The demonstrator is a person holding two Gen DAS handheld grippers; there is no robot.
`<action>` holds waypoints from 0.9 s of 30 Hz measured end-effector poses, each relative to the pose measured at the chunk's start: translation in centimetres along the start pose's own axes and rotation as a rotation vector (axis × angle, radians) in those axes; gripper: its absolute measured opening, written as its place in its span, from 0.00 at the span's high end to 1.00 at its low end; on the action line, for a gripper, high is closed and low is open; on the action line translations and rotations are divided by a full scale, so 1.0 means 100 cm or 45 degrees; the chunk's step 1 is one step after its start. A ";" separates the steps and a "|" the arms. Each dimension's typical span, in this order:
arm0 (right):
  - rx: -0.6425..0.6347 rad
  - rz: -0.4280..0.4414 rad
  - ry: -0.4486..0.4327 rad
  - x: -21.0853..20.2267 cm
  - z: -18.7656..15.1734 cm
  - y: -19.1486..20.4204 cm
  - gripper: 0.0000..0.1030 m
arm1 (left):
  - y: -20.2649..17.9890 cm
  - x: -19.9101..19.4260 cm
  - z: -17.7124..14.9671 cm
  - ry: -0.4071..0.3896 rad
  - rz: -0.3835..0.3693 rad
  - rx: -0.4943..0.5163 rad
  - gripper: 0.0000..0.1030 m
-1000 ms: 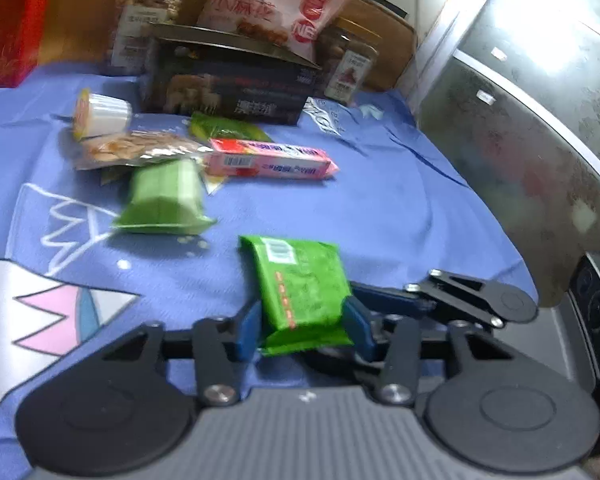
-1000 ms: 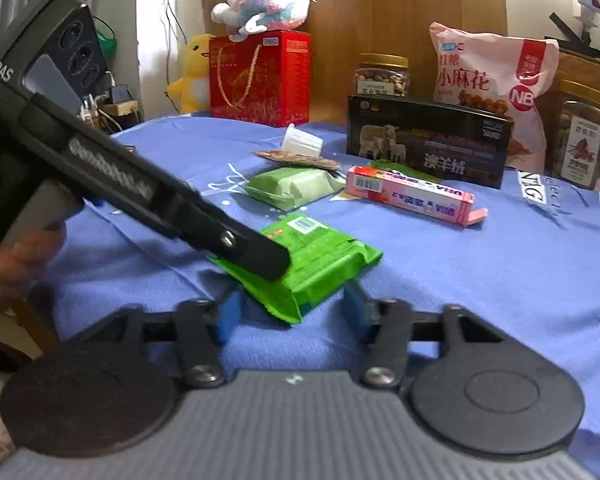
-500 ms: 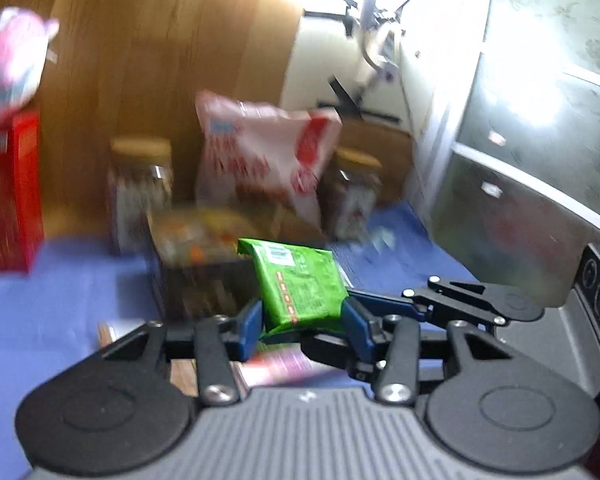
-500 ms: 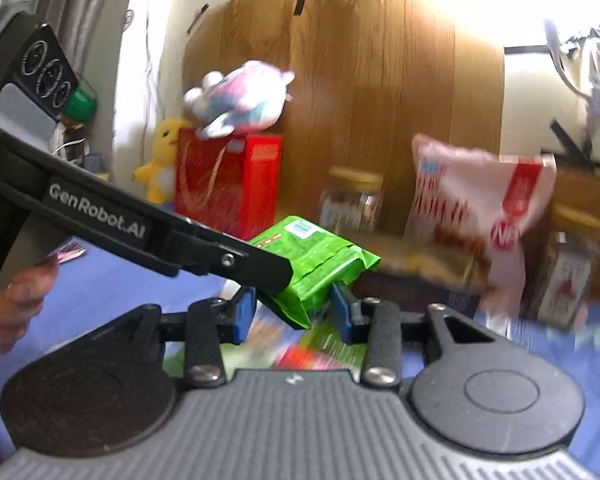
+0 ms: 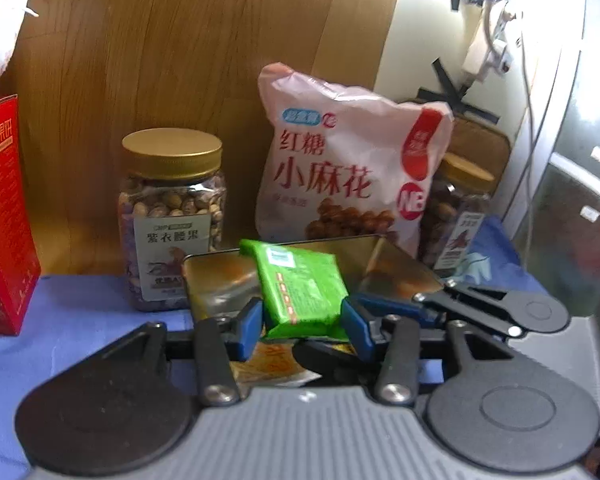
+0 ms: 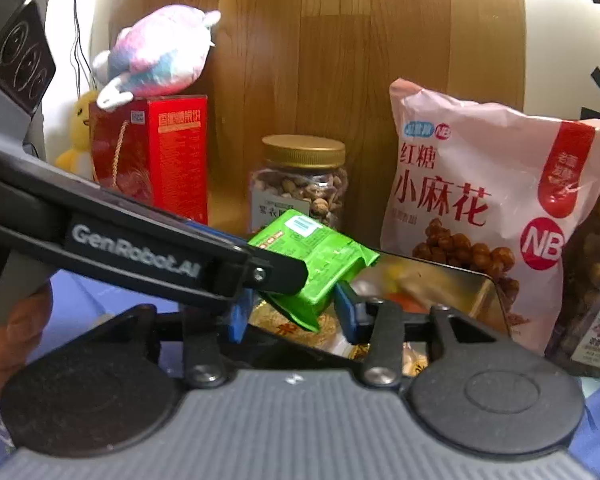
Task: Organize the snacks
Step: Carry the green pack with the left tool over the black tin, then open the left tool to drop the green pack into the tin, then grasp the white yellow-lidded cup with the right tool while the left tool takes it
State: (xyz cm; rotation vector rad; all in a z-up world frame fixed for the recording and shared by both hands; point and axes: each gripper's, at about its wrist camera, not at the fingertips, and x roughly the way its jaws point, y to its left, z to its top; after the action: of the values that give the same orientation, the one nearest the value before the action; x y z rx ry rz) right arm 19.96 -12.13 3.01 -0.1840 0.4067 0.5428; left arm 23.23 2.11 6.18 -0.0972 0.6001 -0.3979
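Where a second ago lying on the blue-clothed surface (image 5: 80, 320), now raised off it: green packet (image 5: 304, 288), pinched between the blue pads of the left tool (image 5: 302, 316). Right tool (image 6: 292, 312) set around the same packet from the other side, pads close to its edges; contact not clear enough to tell whether pressed or merely bracketing. Directly beneath and just beyond both sets of tips, the open box (image 5: 220, 276), flaps up. Judged meaning for the task: pick-up finished, carry nearly finished, release into the box probably next.

Packet: flat, pillow-shaped, glossy crinkled foil with crimped ends and a small printed label. Box: dark, rigid, with mirror-like golden inner faces and some wrapped items dimly seen inside. Further ahead of the tips, against a wooden panel: a clear squarish nut jar (image 5: 172, 216) with a gold screw lid, a puffy pink plastic bag (image 5: 340, 176), and a second jar (image 5: 456, 216). Far left of the tips, a red carton (image 5: 0, 208), smooth and sharp-cornered.
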 end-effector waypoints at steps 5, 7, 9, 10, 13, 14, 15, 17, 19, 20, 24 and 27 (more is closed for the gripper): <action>-0.033 -0.026 -0.026 -0.003 0.002 0.006 0.42 | 0.001 -0.004 -0.003 0.006 0.039 0.036 0.53; -0.026 -0.028 -0.045 -0.014 0.002 0.006 0.42 | 0.008 -0.027 -0.007 -0.024 0.000 0.008 0.53; 0.032 0.035 -0.063 -0.036 -0.001 0.009 0.42 | 0.026 -0.060 -0.021 -0.057 -0.058 -0.078 0.52; 0.111 0.125 -0.056 -0.049 -0.006 0.010 0.42 | 0.039 -0.076 -0.033 -0.063 -0.084 -0.151 0.50; 0.261 0.319 0.099 -0.053 -0.025 0.020 0.44 | 0.073 -0.103 -0.073 -0.029 -0.082 -0.356 0.50; 0.253 0.329 0.131 -0.049 -0.029 0.026 0.46 | 0.085 -0.108 -0.088 -0.004 -0.063 -0.433 0.50; 0.226 0.327 0.163 -0.043 -0.033 0.034 0.47 | 0.093 -0.110 -0.098 0.018 -0.051 -0.486 0.50; 0.216 0.319 0.198 -0.029 -0.030 0.043 0.47 | 0.106 -0.113 -0.114 0.041 -0.039 -0.559 0.50; 0.221 0.334 0.203 -0.012 -0.023 0.051 0.46 | 0.113 -0.115 -0.118 0.033 -0.015 -0.585 0.50; 0.220 0.324 0.224 -0.002 -0.020 0.055 0.45 | 0.114 -0.116 -0.117 0.020 -0.006 -0.584 0.50; 0.266 0.330 0.332 0.035 -0.010 0.069 0.36 | 0.115 -0.125 -0.111 -0.052 0.057 -0.549 0.44; 0.270 0.322 0.378 0.053 -0.007 0.077 0.41 | 0.117 -0.136 -0.116 -0.083 0.080 -0.547 0.43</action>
State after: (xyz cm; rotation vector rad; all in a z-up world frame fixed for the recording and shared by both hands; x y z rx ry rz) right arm 19.75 -3.44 -0.38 -0.0070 0.7798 0.7188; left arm 10.34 18.52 1.42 -0.4993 0.6154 -0.1990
